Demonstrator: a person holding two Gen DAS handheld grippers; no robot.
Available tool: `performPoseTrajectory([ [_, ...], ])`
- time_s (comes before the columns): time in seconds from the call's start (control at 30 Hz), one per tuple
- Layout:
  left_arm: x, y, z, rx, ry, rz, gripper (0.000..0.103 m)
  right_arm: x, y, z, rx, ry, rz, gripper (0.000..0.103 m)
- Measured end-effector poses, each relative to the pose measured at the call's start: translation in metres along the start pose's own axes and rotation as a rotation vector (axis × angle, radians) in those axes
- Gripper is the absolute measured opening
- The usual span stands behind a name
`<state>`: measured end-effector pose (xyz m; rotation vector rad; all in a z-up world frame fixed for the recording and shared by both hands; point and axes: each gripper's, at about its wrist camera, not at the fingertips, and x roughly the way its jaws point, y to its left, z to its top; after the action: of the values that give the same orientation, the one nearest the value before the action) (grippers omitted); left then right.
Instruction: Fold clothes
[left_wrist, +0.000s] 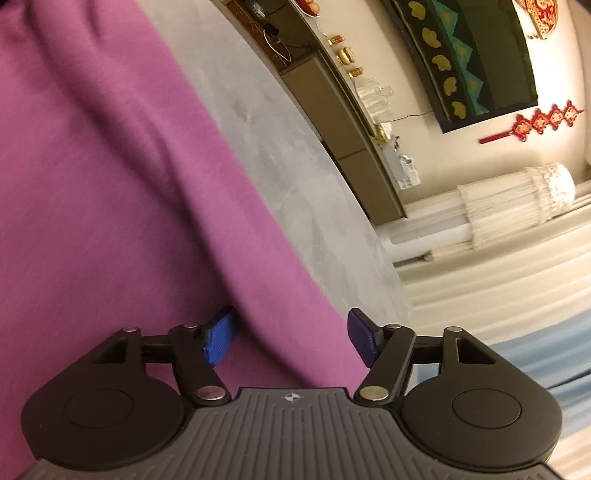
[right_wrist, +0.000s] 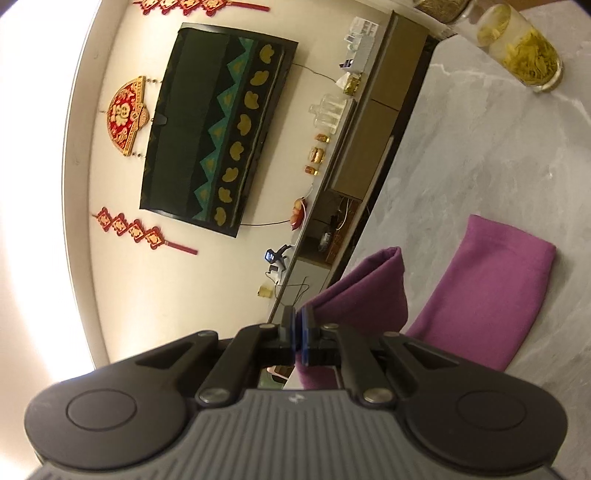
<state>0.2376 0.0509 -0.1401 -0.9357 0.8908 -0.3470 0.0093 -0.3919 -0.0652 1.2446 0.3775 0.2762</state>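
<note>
A purple garment (left_wrist: 110, 184) lies on the grey marble table (left_wrist: 295, 166) and fills the left of the left wrist view. My left gripper (left_wrist: 291, 338) is open, its blue pads (left_wrist: 219, 338) set wide apart around the garment's edge, which passes between them. My right gripper (right_wrist: 298, 338) is shut on a raised fold of the purple garment (right_wrist: 365, 291), lifted off the table. Another folded part of the garment (right_wrist: 491, 295) lies flat on the table (right_wrist: 480, 147) to the right.
A glass jar of yellow dried flowers (right_wrist: 524, 48) stands on the table at the far right. Beyond the table edge are a low cabinet (right_wrist: 365, 147) with small ornaments, a covered wall TV (right_wrist: 218, 129) and red hanging decorations.
</note>
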Motion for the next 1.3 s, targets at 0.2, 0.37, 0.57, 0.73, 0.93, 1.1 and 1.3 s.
performPoseTrajectory([
  [0.2,-0.03,-0.034,-0.004,0.14,-0.1,-0.034,0.001,0.023,-0.011,0.012,-0.024,0.069,-0.172,0.003],
  [0.37,-0.089,-0.074,-0.034,0.309,-0.225,-0.09,0.001,0.041,0.016,0.039,-0.175,0.07,-0.18,0.003],
  [0.57,-0.07,-0.027,-0.111,0.301,-0.072,0.099,0.001,0.034,-0.035,0.049,-0.105,0.147,-0.377,0.003],
  [0.73,-0.058,-0.023,-0.121,0.309,-0.065,0.133,0.001,0.041,-0.055,0.046,-0.08,0.183,-0.475,0.003],
  [0.93,-0.08,-0.073,-0.102,0.382,-0.175,-0.004,0.001,0.036,-0.009,0.051,-0.337,0.035,-0.394,0.001],
  [1.1,-0.061,-0.053,-0.138,0.438,-0.052,0.082,0.001,0.028,-0.024,0.057,-0.289,0.057,-0.483,0.001],
  [1.3,-0.05,-0.026,-0.146,0.403,-0.014,0.114,0.001,0.035,-0.045,0.061,-0.166,0.107,-0.509,0.016],
])
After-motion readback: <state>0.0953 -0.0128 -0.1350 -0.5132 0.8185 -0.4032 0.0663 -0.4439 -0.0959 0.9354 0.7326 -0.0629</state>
